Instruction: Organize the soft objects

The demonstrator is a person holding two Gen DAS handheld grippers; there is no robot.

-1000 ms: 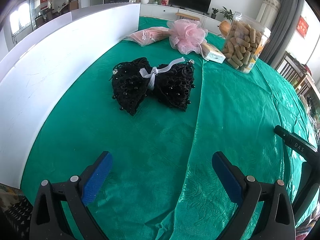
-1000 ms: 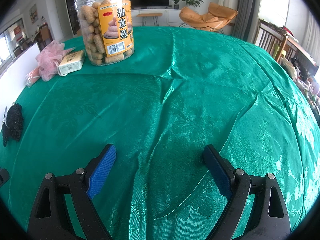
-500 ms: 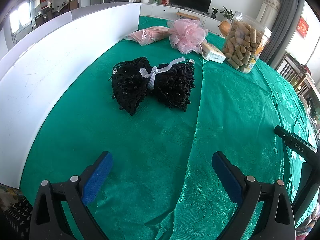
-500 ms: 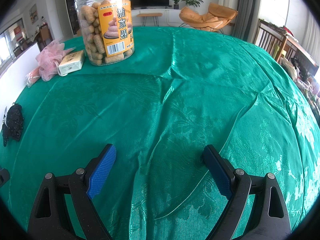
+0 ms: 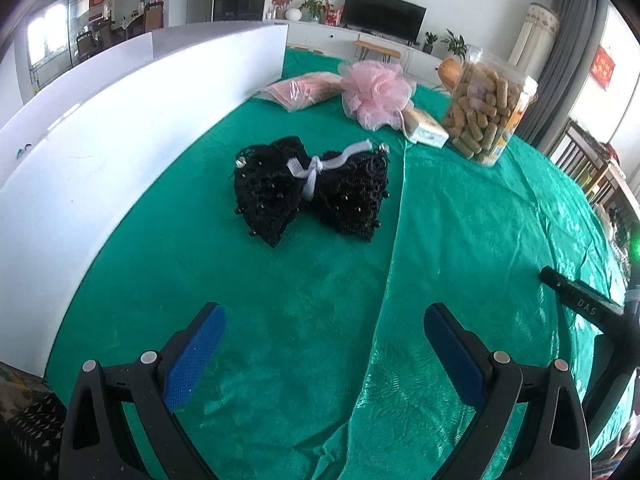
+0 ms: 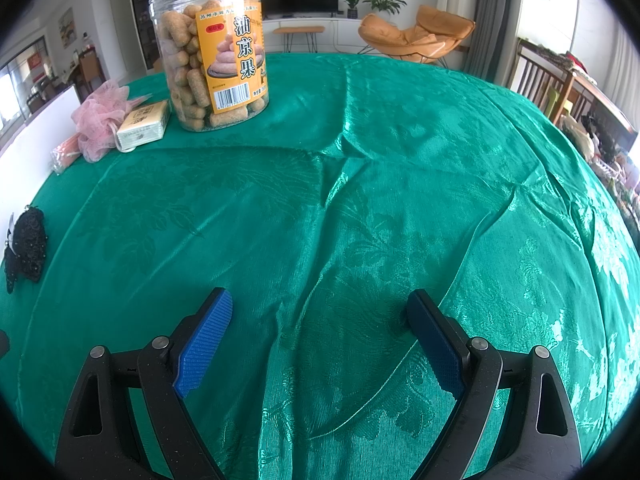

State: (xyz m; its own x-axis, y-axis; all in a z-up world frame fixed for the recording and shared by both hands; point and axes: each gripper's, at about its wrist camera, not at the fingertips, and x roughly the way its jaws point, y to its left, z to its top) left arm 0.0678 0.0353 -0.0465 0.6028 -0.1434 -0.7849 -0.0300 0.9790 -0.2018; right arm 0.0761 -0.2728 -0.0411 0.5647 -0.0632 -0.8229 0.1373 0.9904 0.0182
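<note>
A black lace bow (image 5: 310, 190) with a white ribbon knot lies on the green tablecloth (image 5: 320, 280), well ahead of my left gripper (image 5: 324, 320), which stands open with nothing between its blue pads. Farther back rest a pink mesh puff (image 5: 376, 94) and a pink wrapped packet (image 5: 300, 90). In the right wrist view the bow (image 6: 28, 240) shows at the far left edge and the puff (image 6: 102, 118) at the back left. My right gripper (image 6: 320, 316) is open over bare cloth, far from all of them.
A white board wall (image 5: 100, 140) runs along the left side of the table. A clear jar of snack sticks (image 6: 216, 48) and a small cream box (image 6: 144, 126) stand at the back. Part of the other gripper's black frame (image 5: 580, 304) shows at the right.
</note>
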